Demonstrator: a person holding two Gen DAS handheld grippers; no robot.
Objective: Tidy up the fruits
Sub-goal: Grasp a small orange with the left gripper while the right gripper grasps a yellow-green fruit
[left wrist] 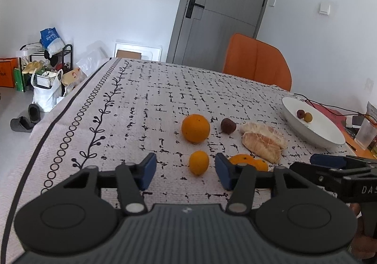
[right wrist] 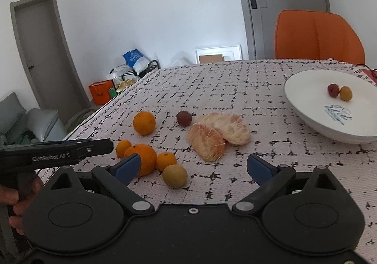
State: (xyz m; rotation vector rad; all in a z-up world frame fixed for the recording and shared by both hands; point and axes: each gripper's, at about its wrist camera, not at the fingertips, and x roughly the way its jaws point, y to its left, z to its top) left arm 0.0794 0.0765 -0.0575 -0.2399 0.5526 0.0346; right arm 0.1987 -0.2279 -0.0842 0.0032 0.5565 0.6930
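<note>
A woven, black-flecked cloth covers the table [right wrist: 235, 80]. A smooth white bowl [right wrist: 306, 120] holds two small round fruits. Fibrous peeled pomelo segments [right wrist: 219, 132] and round oranges [right wrist: 144, 123] lie on the cloth. Left gripper [left wrist: 186, 170] jaws straddle a small orange [left wrist: 199, 162] without touching; right gripper [right wrist: 192, 167] jaws gape wide, empty.

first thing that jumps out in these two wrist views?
The loose fruit on the patterned tablecloth: several oranges, a dark red fruit and two peeled pomelo pieces mid-table. To the right sits a white bowl already holding two small fruits. The left tool frames a small orange, pads not touching it.
</note>
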